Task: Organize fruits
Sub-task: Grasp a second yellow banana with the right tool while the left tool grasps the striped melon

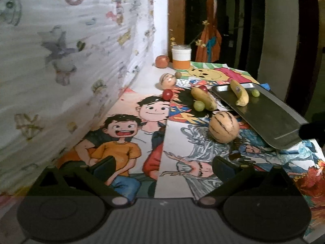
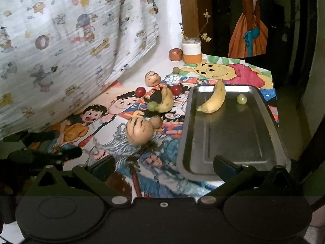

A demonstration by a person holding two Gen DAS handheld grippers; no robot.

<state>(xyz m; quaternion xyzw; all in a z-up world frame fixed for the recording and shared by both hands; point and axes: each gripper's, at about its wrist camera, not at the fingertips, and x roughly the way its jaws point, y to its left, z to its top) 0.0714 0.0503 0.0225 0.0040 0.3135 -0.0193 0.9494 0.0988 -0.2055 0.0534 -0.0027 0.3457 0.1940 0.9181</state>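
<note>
A metal tray (image 2: 233, 142) (image 1: 270, 118) lies at the right of the cartoon-covered table. On it are a banana (image 2: 214, 99) (image 1: 240, 93) and a green grape (image 2: 241, 99) (image 1: 255, 92). On the table left of it lie a second banana (image 2: 165, 100) (image 1: 204, 98), a green grape (image 2: 152, 106) (image 1: 199, 105), two red grapes (image 2: 140, 91) (image 2: 176, 89), a striped melon (image 2: 139, 131) (image 1: 224, 127), a smaller one (image 2: 152, 78) (image 1: 167, 80) and an apple (image 2: 176, 54) (image 1: 162, 61). My left gripper (image 1: 163, 167) is open and empty. My right gripper (image 2: 164, 167) is open and empty at the tray's near edge.
A white and orange jar (image 2: 192, 50) (image 1: 181, 59) with dried twigs stands at the back by the apple. A patterned cloth (image 1: 61, 61) hangs along the left side. A small green fruit (image 2: 176, 70) lies near the jar. The table's right edge drops off beside the tray.
</note>
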